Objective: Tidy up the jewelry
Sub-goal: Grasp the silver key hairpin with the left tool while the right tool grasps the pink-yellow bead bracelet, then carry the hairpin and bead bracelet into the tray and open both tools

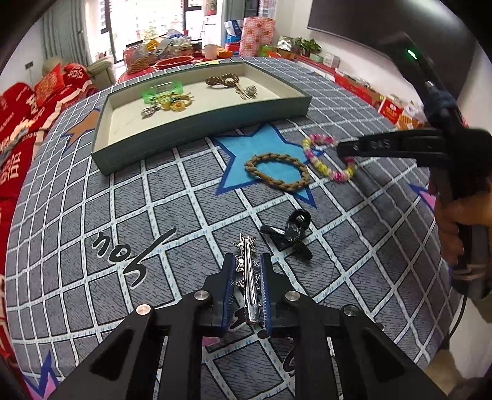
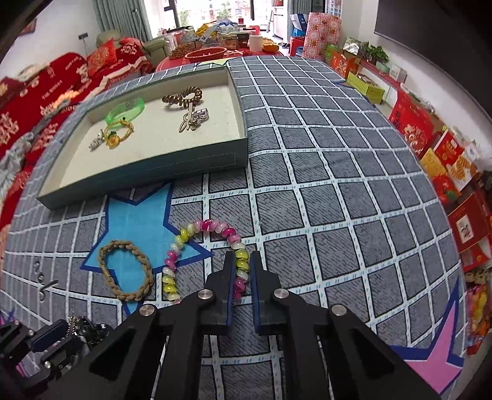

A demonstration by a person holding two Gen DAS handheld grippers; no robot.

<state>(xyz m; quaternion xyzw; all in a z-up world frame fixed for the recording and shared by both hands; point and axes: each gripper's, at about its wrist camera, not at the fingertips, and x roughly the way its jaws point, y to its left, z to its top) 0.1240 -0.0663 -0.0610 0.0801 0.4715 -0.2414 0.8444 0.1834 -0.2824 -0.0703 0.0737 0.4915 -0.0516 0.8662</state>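
Your left hand-held gripper (image 1: 247, 270) is clamped on the silver hair clip (image 1: 248, 277); your right hand-held gripper (image 2: 240, 264) pinches the beaded bracelet (image 2: 203, 255), with the tray (image 2: 196, 166) beyond both.

Grey grid-patterned cloth (image 2: 338, 172) covers the desk, printed with a blue star (image 1: 261, 154) and a pink star (image 2: 436, 347). Red sofa (image 1: 18, 123) with red cushions along the left wall. Further back, a cluttered red table (image 2: 215, 46) by the window. Red and yellow gift boxes (image 2: 446, 166) stacked along the right wall. Dark screen (image 1: 384, 24) mounted above them.
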